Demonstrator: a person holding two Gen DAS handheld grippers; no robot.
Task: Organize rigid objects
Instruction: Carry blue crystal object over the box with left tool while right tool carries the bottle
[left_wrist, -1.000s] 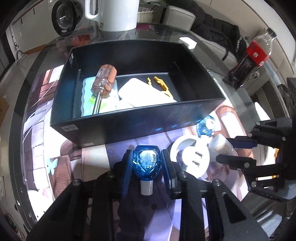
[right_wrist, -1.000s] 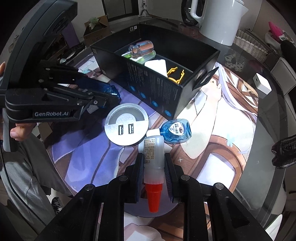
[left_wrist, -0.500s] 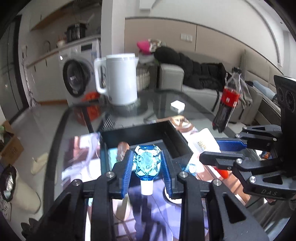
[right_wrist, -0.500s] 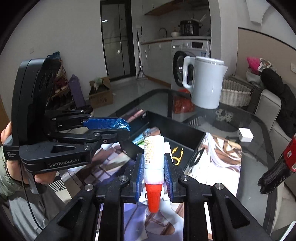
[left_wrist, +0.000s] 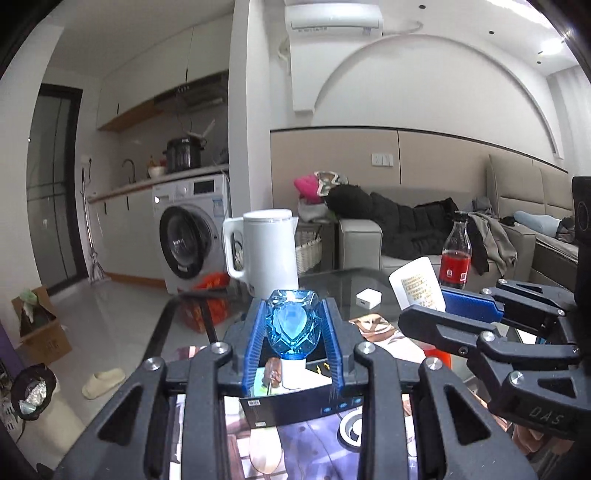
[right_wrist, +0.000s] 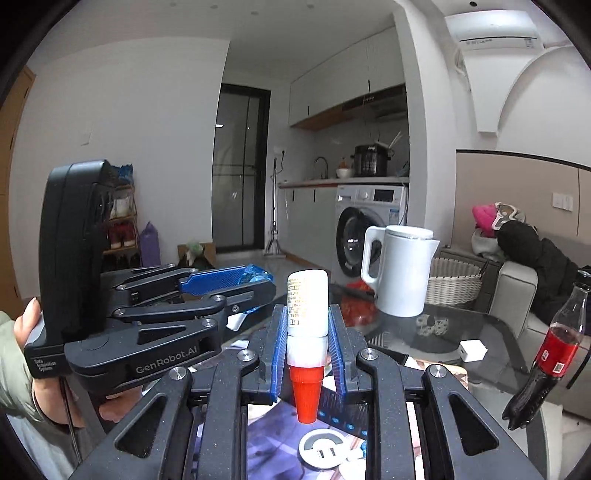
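Carry step: left gripper (left_wrist: 294, 334) clamps the blue bottle (left_wrist: 291, 326), right gripper (right_wrist: 307, 341) clamps the red-capped bottle (right_wrist: 307, 314); next, lower both into the black box (left_wrist: 295, 402) at six o'clock.

Black box (left_wrist: 295, 400) mostly hidden behind left gripper (left_wrist: 293, 332); contents glimpsed only in slivers, unidentifiable. Round white USB hub (right_wrist: 320, 448) cut by linkage in both views. Label print on white bottle (right_wrist: 307, 306) too small to read.

grippers (left_wrist: 293, 343): 2 (each gripping a bottle) | bottles (left_wrist: 293, 326): 3 | kettle (left_wrist: 264, 254): 1 | box (left_wrist: 295, 404): 1
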